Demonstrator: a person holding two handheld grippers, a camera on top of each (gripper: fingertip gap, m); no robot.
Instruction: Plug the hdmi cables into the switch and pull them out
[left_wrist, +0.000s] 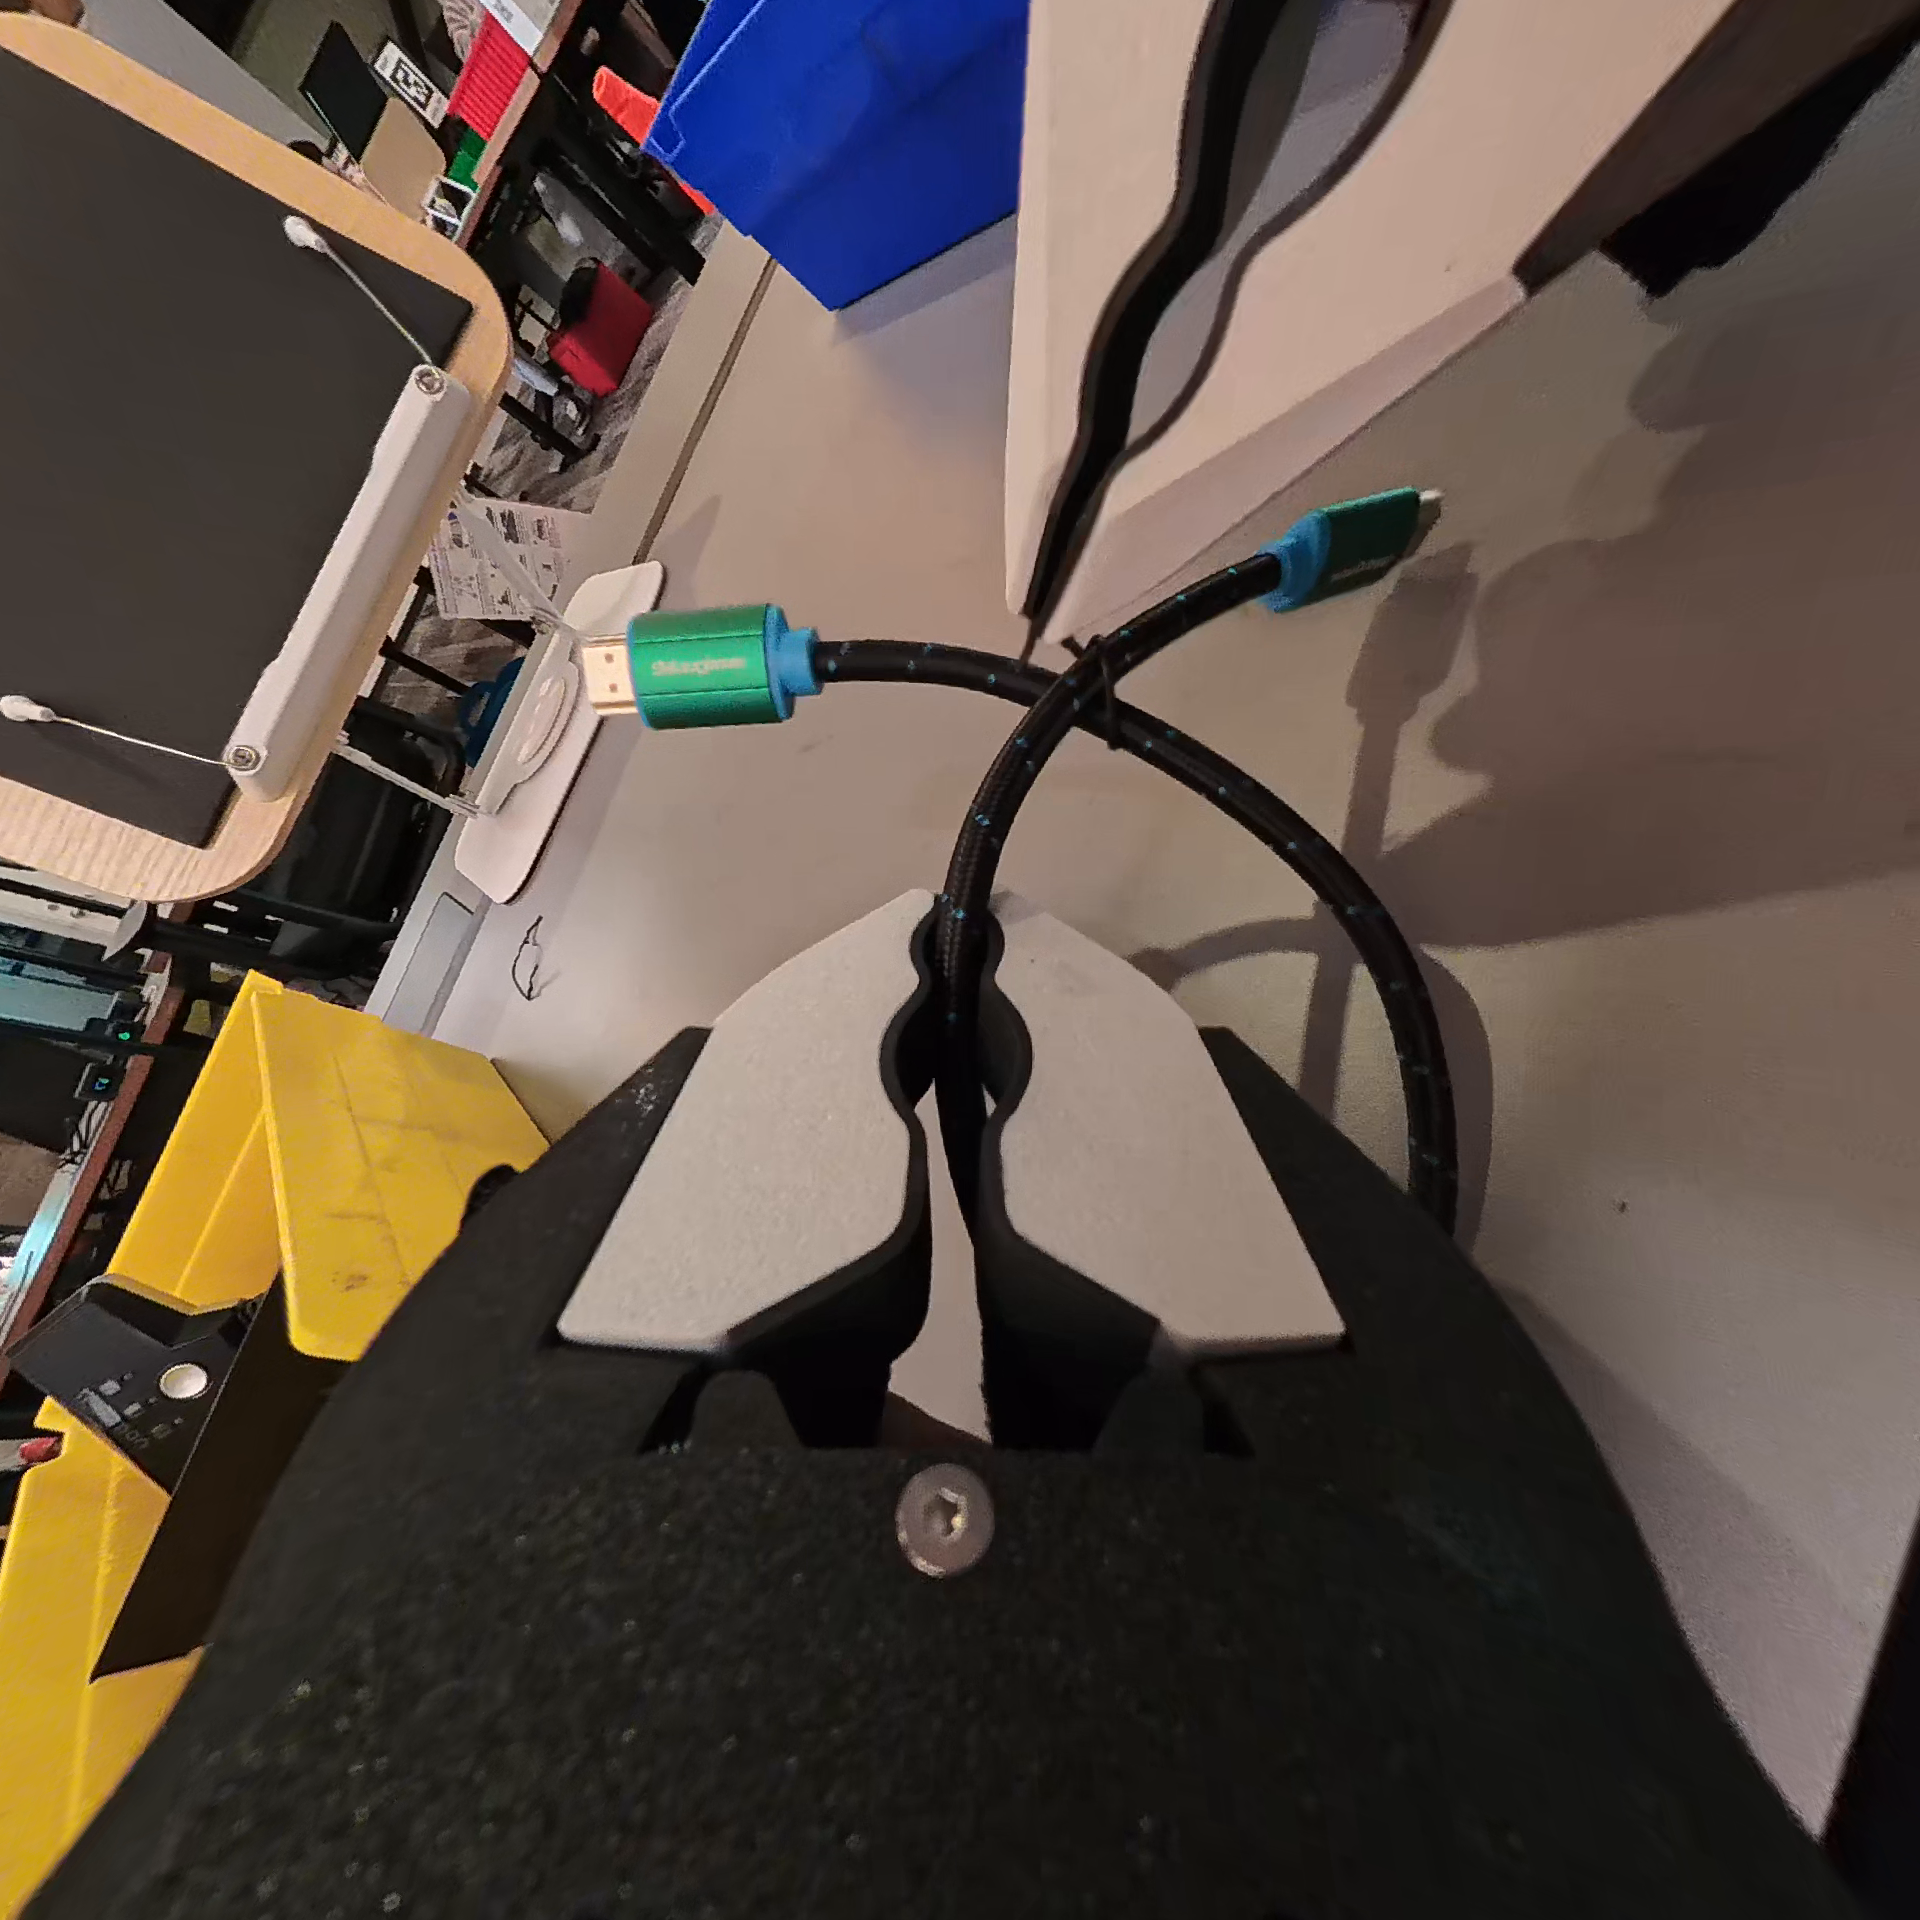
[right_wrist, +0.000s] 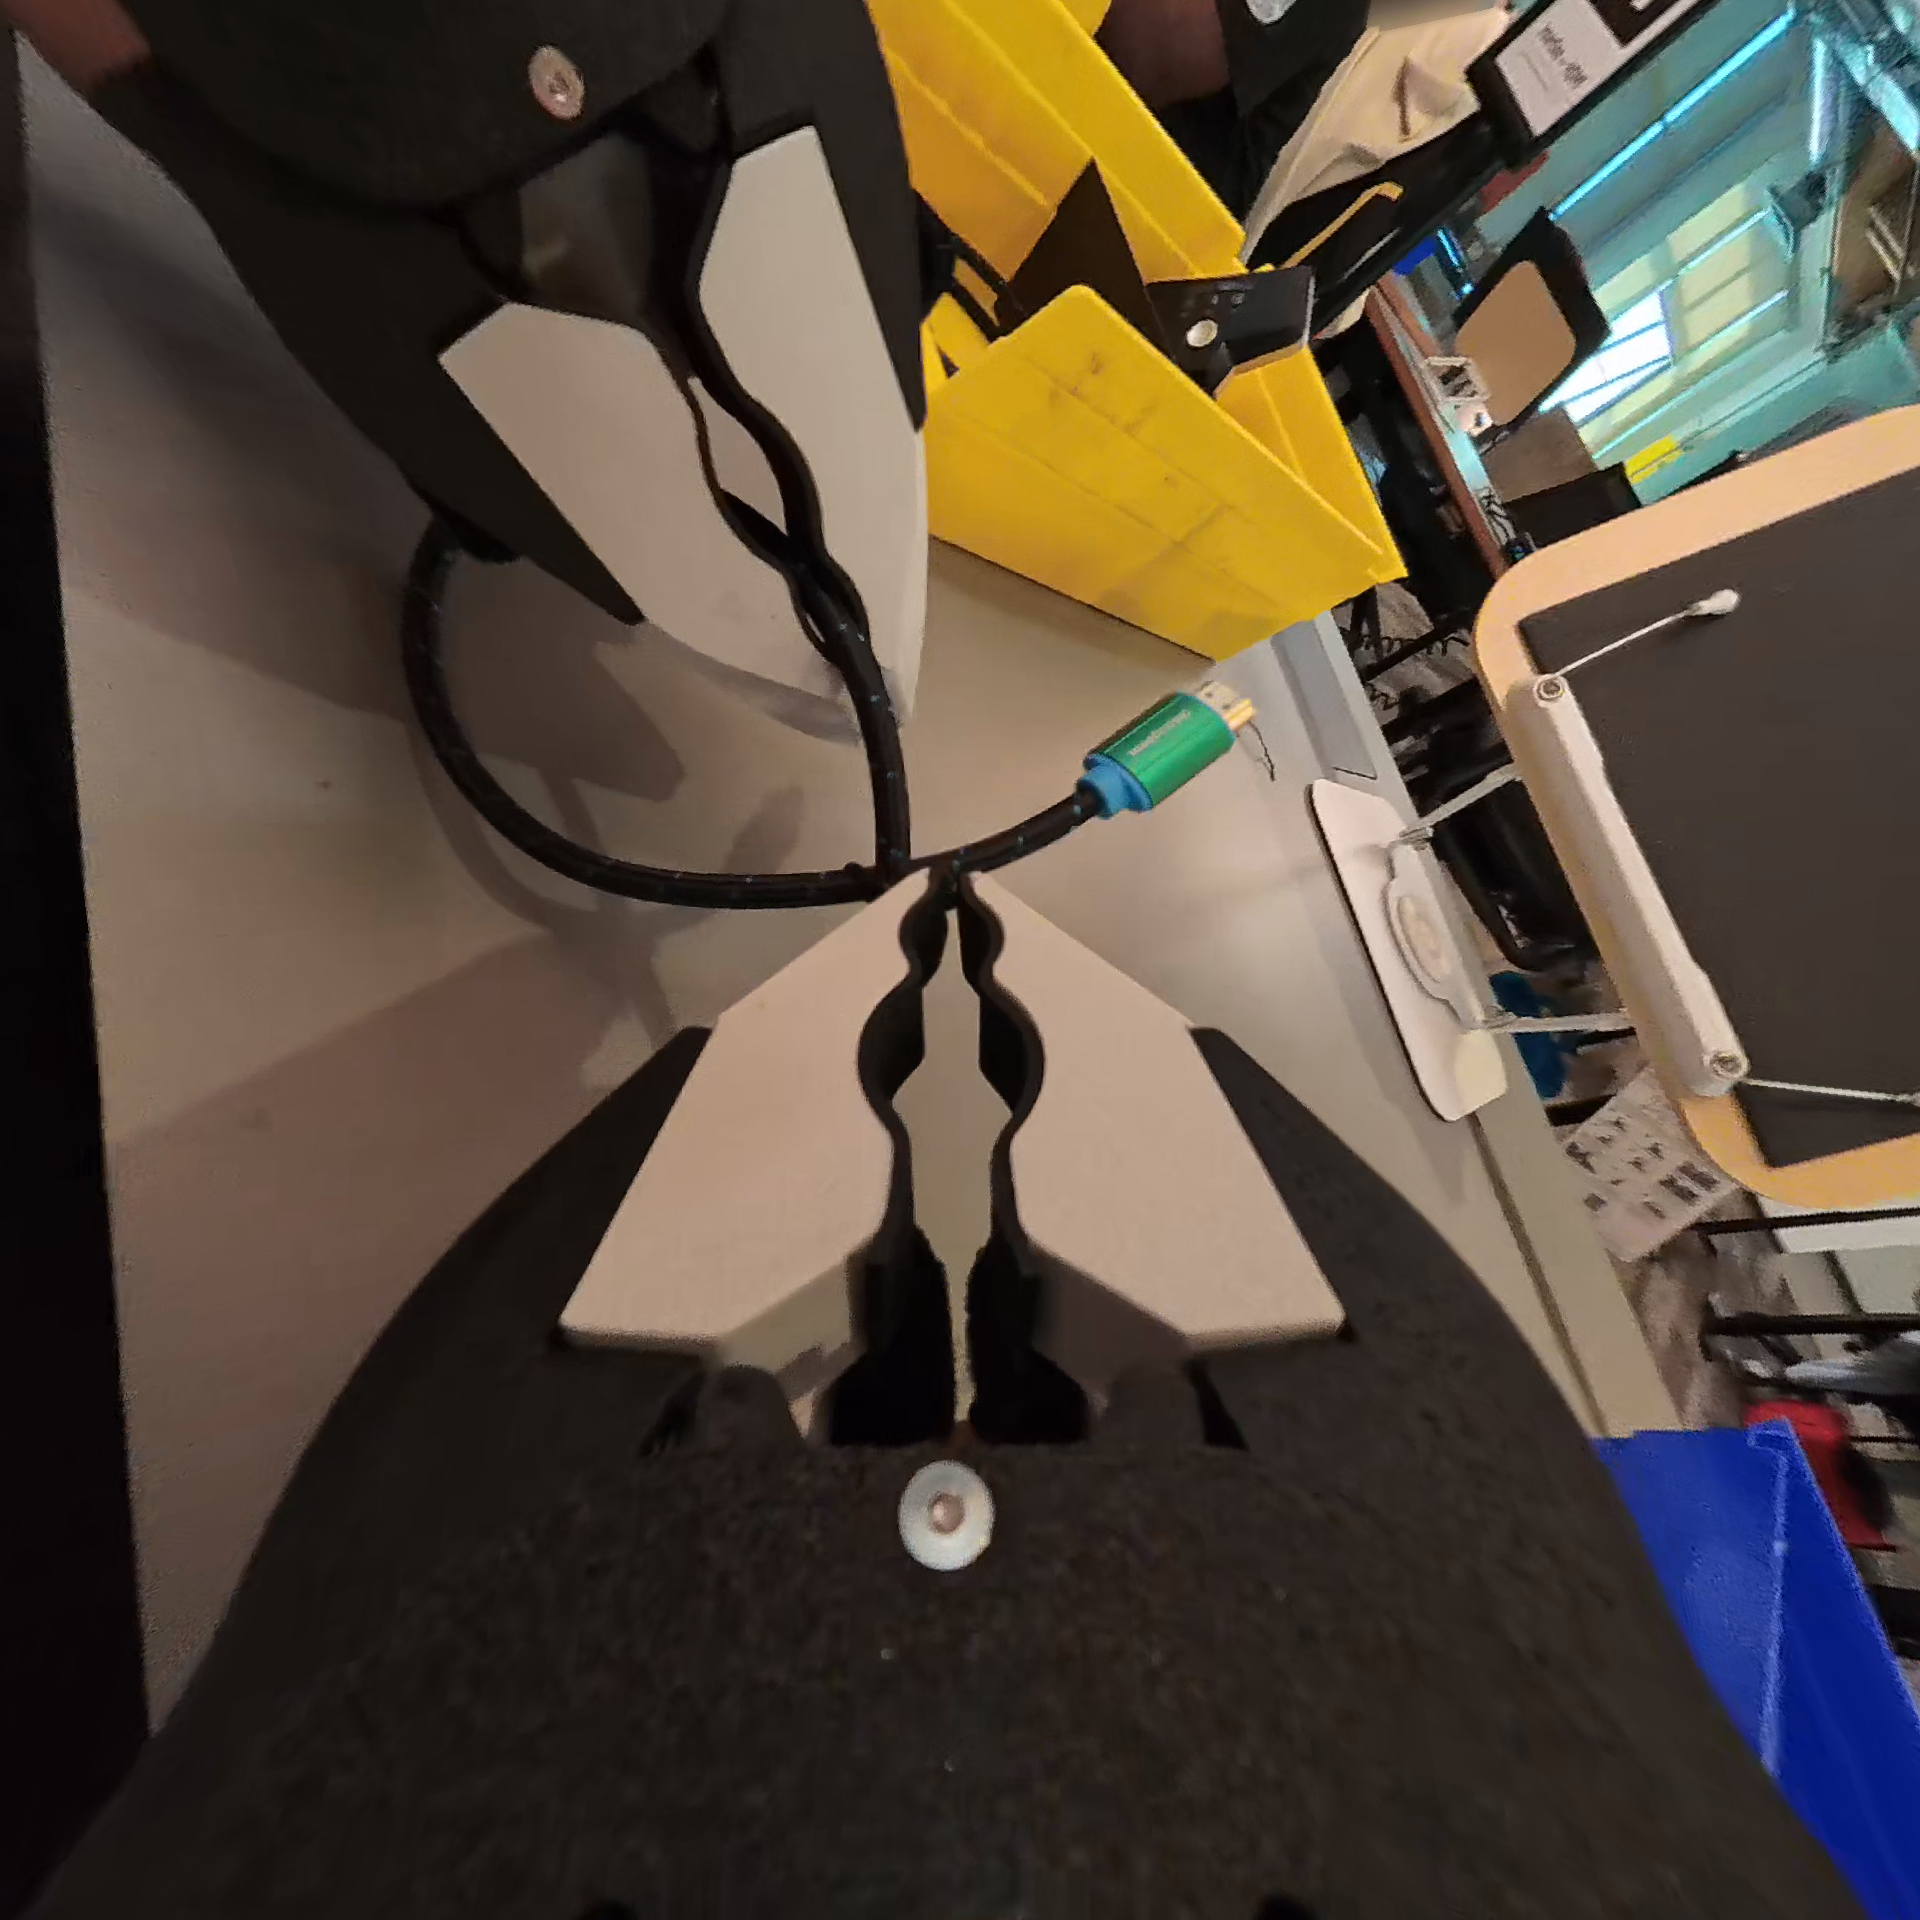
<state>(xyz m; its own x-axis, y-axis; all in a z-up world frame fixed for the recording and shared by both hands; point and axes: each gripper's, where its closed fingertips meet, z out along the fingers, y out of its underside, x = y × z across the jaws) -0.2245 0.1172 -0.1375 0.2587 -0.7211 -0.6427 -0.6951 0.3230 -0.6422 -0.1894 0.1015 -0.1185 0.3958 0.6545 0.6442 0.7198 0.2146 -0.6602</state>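
Closest to us in the left wrist view, our left hand-held gripper (left_wrist: 961, 925) is pinching a black braided HDMI cable (left_wrist: 1226, 758) between its pale fingers (left_wrist: 790, 1122), the cord running up through the narrow gap. Moving from left to right across that view, we are seeing a yellow bin (left_wrist: 260, 1195) at the lower left, then a green connector (left_wrist: 707, 665) with a gold tip hanging above the pale desk (left_wrist: 831, 499), then the cable looping round and crossing itself. A second green connector (left_wrist: 1351, 545) is lying farther right, beside the big pale fingers of the other gripper. A blue bin (left_wrist: 862, 135) is sitting at the top.

In the right wrist view, our right hand-held gripper (right_wrist: 940, 888) is closing its tips on the same cable at the crossing point (right_wrist: 894, 868), though the contact is small and hard to judge. The left gripper is reaching in from the upper left, holding the loop. To the right, the green connector (right_wrist: 1164, 743) is pointing toward the yellow bin (right_wrist: 1143, 468), clear of the desk (right_wrist: 312, 831). We cannot make out the switch for certain.
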